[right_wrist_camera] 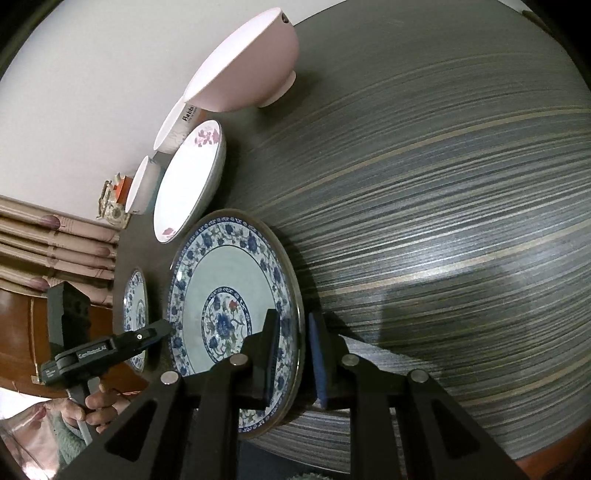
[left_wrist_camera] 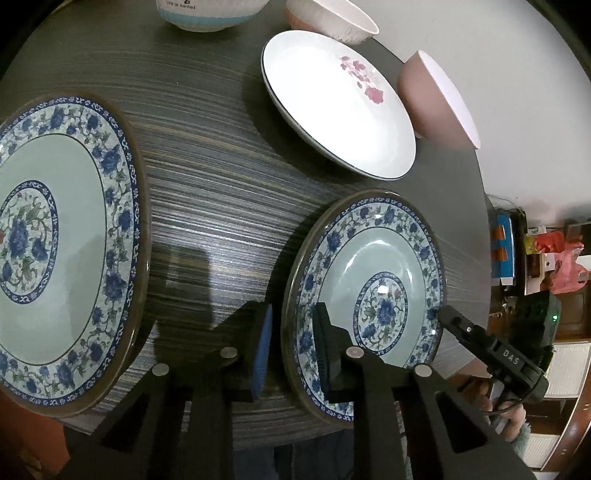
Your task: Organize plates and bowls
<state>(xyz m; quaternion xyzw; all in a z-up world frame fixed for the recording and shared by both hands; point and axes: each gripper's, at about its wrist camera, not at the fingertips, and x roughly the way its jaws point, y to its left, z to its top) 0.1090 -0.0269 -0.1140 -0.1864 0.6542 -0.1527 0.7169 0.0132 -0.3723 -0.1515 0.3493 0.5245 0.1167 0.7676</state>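
The round, blue-flowered ceramic plate (left_wrist_camera: 373,299) near the striped grey table's (left_wrist_camera: 221,206) edge, stiff, glazed-slick and breakable, looks best held by its rim, where the left claw (left_wrist_camera: 291,350) and right claw (right_wrist_camera: 295,354) each pinch it.

The large blue-patterned plate (left_wrist_camera: 55,240) runs off the left edge of the left wrist view, so its far side is lost; at the top edge the blue-banded bowl (left_wrist_camera: 207,14) and the white bowl (left_wrist_camera: 332,18) show only their lower parts, the print on the first too cut to read; the near rim of the smaller blue-patterned plate (left_wrist_camera: 369,280) is covered by a dark finger; in the right wrist view the lettered bowl (right_wrist_camera: 181,125) sits mostly behind the pink bowl (right_wrist_camera: 251,62), and the shelf clutter (left_wrist_camera: 546,258) is too small to make out.
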